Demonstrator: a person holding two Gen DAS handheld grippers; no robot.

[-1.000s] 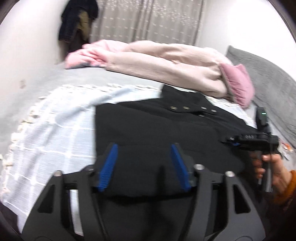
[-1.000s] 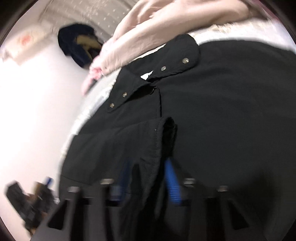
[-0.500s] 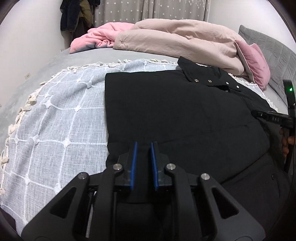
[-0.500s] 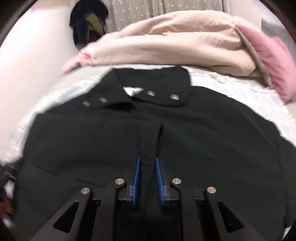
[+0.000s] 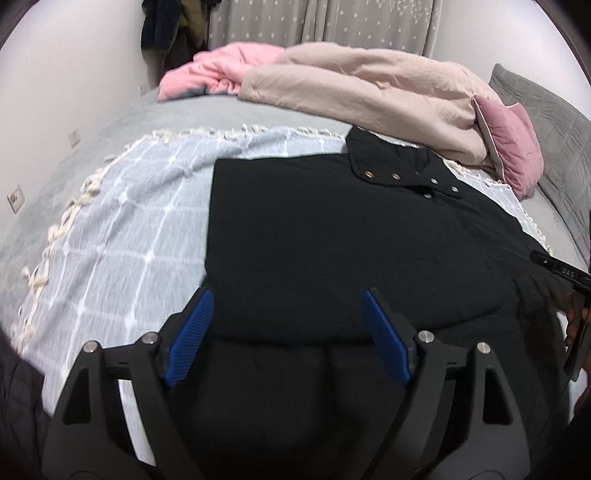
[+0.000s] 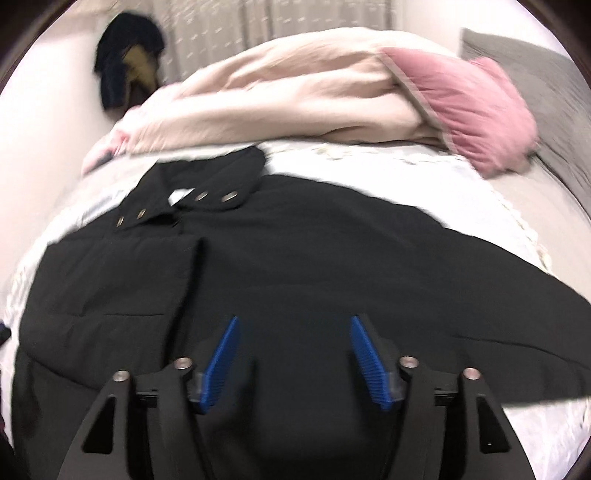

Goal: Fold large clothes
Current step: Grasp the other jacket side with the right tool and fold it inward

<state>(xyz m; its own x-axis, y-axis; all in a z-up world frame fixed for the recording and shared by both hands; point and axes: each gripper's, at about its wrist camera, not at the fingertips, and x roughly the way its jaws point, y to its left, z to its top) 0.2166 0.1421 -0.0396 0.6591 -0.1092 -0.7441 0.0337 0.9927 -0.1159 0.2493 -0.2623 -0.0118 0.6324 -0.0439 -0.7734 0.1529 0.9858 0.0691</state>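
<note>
A large black coat (image 5: 332, 240) with a snap-button collar (image 5: 402, 173) lies flat on a pale blue checked blanket (image 5: 122, 236) on the bed. Its left side is folded in with a straight edge. My left gripper (image 5: 286, 325) is open and empty, just above the coat's near hem. In the right wrist view the same coat (image 6: 314, 266) fills the middle, collar (image 6: 207, 195) at far left. My right gripper (image 6: 293, 350) is open and empty over the coat's lower part. The right gripper also shows at the right edge of the left wrist view (image 5: 561, 273).
A beige duvet (image 5: 369, 88) and pink bedding (image 5: 221, 72) are piled at the far side of the bed. A pink pillow (image 5: 513, 147) and grey headboard (image 5: 546, 122) are at the right. Dark clothes (image 5: 166, 26) hang on the wall.
Both grippers were shut on coat fabric half a second ago and have opened, releasing it. The coat now lies flat, and both grippers have pulled back slightly.
</note>
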